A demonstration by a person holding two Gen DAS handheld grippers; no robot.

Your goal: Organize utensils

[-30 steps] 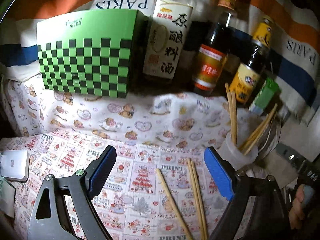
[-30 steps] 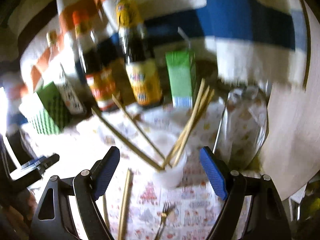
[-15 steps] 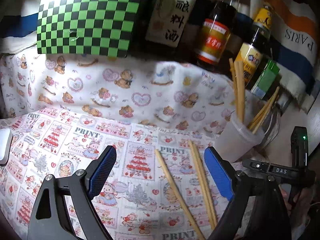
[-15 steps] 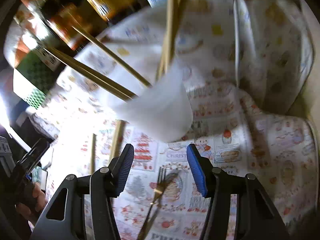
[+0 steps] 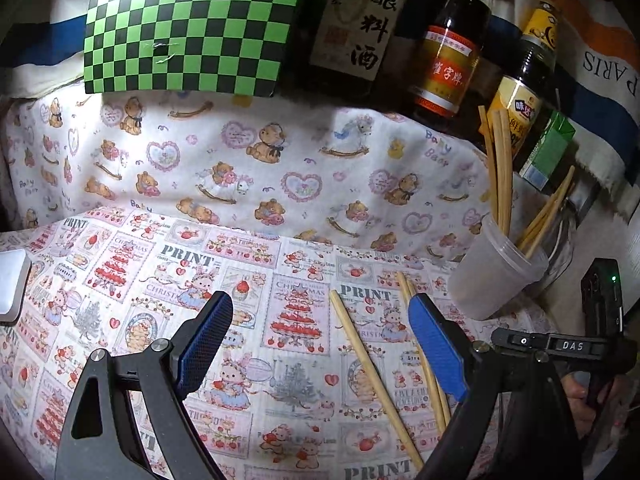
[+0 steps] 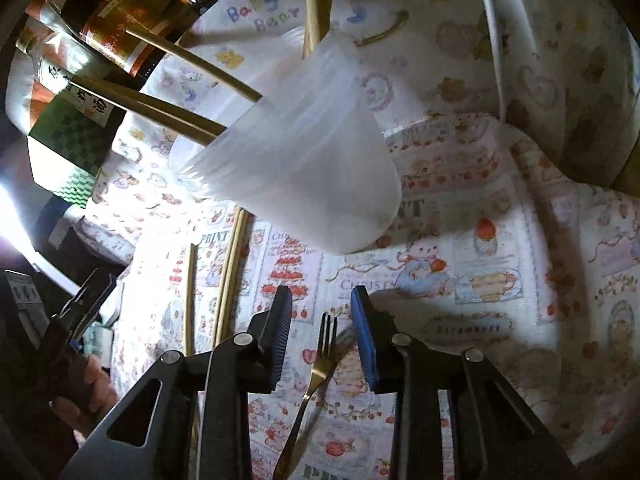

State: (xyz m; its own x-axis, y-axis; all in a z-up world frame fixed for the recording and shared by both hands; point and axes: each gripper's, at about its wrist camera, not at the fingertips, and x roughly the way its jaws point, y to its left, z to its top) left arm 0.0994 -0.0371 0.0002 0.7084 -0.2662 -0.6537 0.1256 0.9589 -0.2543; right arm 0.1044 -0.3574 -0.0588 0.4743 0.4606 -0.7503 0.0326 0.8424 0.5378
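Blue pads face each other on our right claw (image 6: pixel 322 338), whose jaws have just been closing; a gold fork (image 6: pixel 316 376) lies on the printed cloth (image 6: pixel 460 280) between them, its tines just ahead of the pads. We see a gap on both sides of the fork, so the pads are not pressing on it. Beyond the fork stands a frosted plastic cup (image 6: pixel 296 176) holding several wooden chopsticks (image 6: pixel 180 114) that lean out of its mouth. To the left of the cup, loose chopsticks (image 6: pixel 230 276) lie flat on the cloth.

Our left claw (image 5: pixel 320 344) hangs over the same cloth with its jaws wide apart and nothing touching its pads. One loose chopstick lies between them, and a pair (image 5: pixel 424 364) runs under its right pad. The cup (image 5: pixel 494 270) sits further right. Behind it, along the back, stand three sauce bottles (image 5: pixel 446 64), a small green carton (image 5: pixel 546 152) and a green-and-black chequered box (image 5: pixel 188 28), set against a striped cloth (image 5: pixel 600 64). A white device (image 5: pixel 12 284) lies at the left edge.
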